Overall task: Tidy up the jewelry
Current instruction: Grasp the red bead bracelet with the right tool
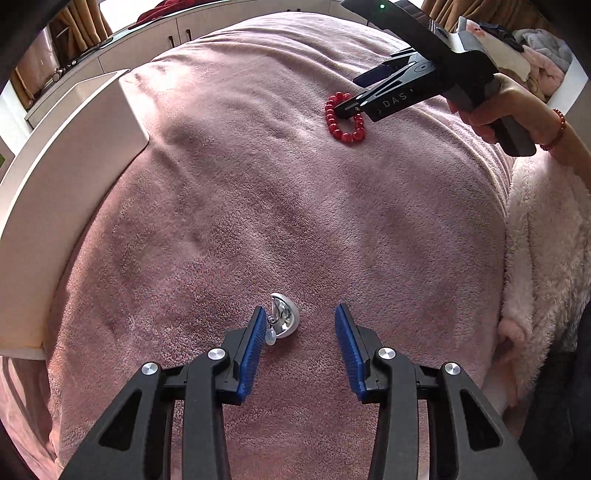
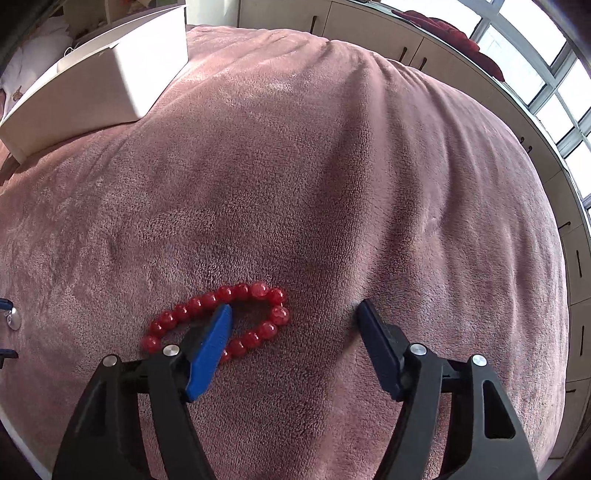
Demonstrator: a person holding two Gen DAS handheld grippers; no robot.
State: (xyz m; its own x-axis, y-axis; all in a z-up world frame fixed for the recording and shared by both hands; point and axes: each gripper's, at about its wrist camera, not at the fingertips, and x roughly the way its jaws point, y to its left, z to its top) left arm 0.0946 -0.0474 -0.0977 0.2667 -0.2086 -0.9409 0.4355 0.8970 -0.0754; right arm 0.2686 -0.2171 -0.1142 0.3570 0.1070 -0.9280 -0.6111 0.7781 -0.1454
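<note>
A red bead bracelet (image 1: 344, 120) lies on the pink blanket (image 1: 295, 203). It shows close up in the right wrist view (image 2: 221, 317). My right gripper (image 2: 295, 308) is open, its left finger standing inside the bracelet loop and its right finger outside it; it shows in the left wrist view (image 1: 351, 107). A small silver round piece with a dangling charm (image 1: 282, 319) lies on the blanket next to the left finger of my open left gripper (image 1: 300, 312). It shows at the left edge of the right wrist view (image 2: 14, 318).
A white open box (image 1: 74, 155) stands on the blanket at the left; it also shows in the right wrist view (image 2: 110, 74). A fluffy white-pink throw (image 1: 546, 258) lies at the right. Cabinets (image 2: 369, 29) and a window (image 2: 535, 66) stand behind the bed.
</note>
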